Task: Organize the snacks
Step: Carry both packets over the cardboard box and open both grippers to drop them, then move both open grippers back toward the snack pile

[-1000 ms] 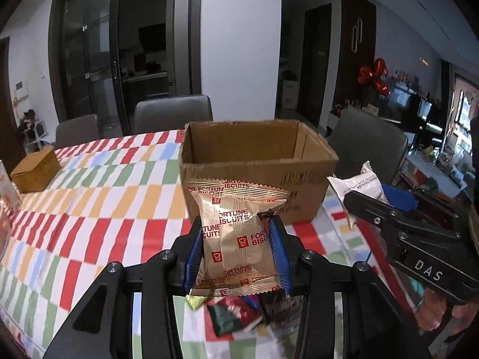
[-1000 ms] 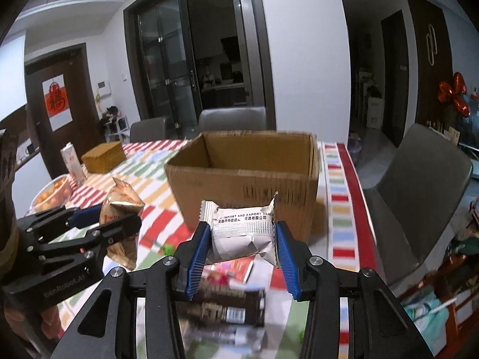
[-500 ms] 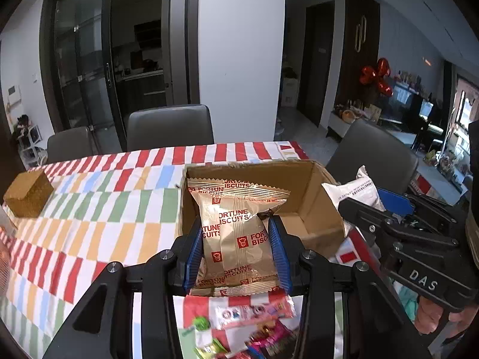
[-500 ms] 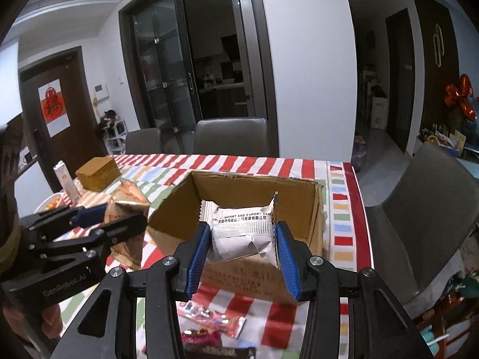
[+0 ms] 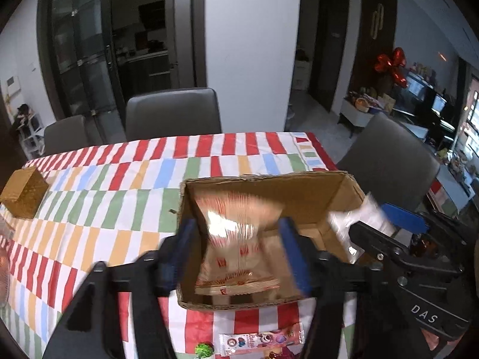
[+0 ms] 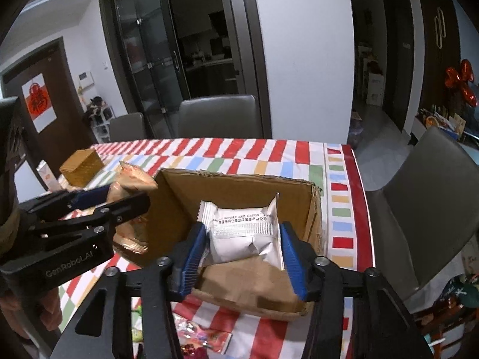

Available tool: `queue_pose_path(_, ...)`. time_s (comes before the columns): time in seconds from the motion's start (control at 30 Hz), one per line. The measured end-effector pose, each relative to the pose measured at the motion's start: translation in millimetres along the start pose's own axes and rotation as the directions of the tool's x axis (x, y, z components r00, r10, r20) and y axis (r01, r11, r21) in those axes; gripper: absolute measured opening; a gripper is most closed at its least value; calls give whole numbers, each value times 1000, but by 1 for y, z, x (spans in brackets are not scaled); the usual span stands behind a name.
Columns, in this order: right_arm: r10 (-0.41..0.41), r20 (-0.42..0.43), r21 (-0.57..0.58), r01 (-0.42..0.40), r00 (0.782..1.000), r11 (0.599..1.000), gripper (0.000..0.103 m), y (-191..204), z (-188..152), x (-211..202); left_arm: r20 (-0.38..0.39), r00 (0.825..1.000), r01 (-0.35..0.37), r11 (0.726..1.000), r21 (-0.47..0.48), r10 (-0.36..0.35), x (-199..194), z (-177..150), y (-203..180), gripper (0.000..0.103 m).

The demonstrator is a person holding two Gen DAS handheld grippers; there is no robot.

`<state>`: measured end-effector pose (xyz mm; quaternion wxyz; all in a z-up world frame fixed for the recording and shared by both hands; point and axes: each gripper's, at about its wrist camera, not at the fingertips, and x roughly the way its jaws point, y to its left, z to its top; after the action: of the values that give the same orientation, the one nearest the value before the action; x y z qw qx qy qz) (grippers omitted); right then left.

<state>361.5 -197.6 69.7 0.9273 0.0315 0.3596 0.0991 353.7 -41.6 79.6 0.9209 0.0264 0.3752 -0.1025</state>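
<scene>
Crinkly foil snack packets (image 5: 239,245) (image 6: 244,233) slipping from both opening tongs into cardboard box (image 5: 269,185)

Each tool: black frame with silver screws, blue ribbed pads; left tool (image 6: 119,206) marked "GenRobot.AI", right tool (image 5: 386,224) "DAS".

Two snack packets are showing between gripper fingers: one gold biscuit packet (image 5: 239,248) and one white packet (image 6: 244,234). One open cardboard box (image 5: 299,191) is sitting ahead, one small brown box (image 5: 24,193) far left, and three grey chairs (image 5: 172,113) beyond.
</scene>
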Motion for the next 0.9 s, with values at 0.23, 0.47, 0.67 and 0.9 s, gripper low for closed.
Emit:
queue_pose_path(0.23, -8, 36, 3, 8, 999, 1000, 60, -2, -8, -14, 38, 998, -47, 998, 46, 45, -22, -14, -4, 70)
queue_pose_path(0.47, -38, 101, -21, 40, 994, 999, 63, 6, -22, -48, 93, 994, -63, 995, 80, 56, -56, -32, -10, 71)
queue_pose_path(0.67, -59, 148, -32, 64, 987, 997, 67, 11, -42, -82, 146, 988, -63, 993, 95, 48, -90, -55, -19, 76)
queue_pose_path(0.9, -62, 171, -54, 73, 983, 996, 69, 14, -72, -108, 167, 986, -34, 993, 117, 14, -116, -88, -31, 78)
